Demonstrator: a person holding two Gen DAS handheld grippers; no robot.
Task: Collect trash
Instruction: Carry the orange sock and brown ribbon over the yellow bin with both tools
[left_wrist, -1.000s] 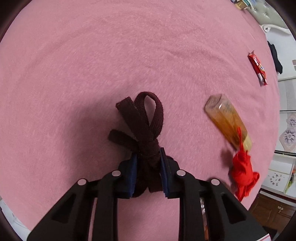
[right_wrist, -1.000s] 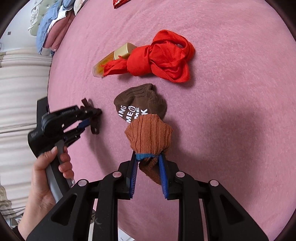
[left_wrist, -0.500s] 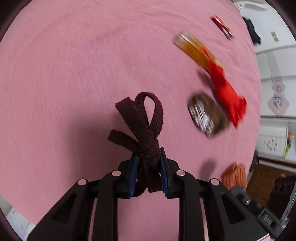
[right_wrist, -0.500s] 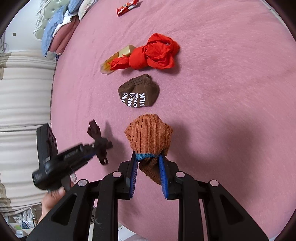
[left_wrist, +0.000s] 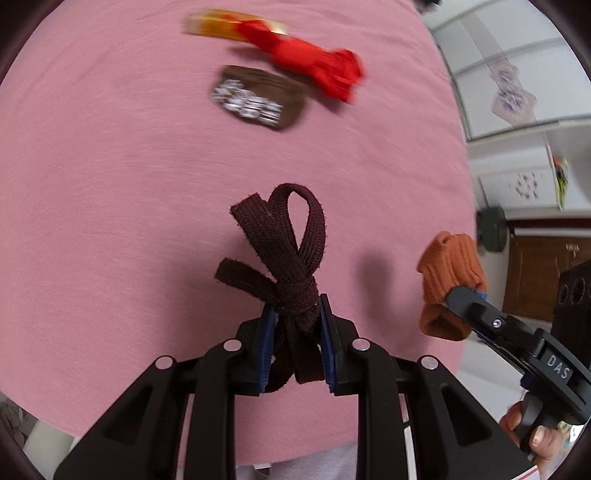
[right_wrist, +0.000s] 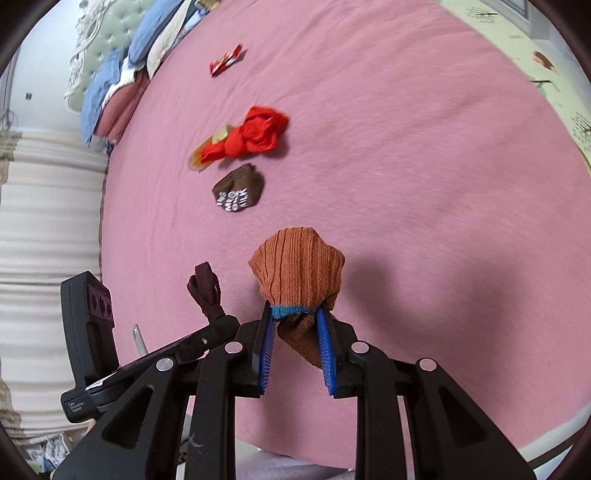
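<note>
Both grippers lifted and pulled back since 1.0 s ago; items on bedspread now sit higher in frame.

Knotted brown strap (left_wrist: 291, 266) clamped between left gripper (left_wrist: 294, 328) pads, centre of left view.

Orange sock (right_wrist: 297, 275) clamped in right gripper (right_wrist: 297, 334), lower centre of right view.

Brown sock (right_wrist: 238, 188) with white lettering lies on pink bedspread (right_wrist: 406, 147), upper centre.

Red cloth (right_wrist: 255, 134) just above it, overlapping amber bottle (right_wrist: 207, 149).

Red wrapper (right_wrist: 226, 60) near top, well apart.
</note>
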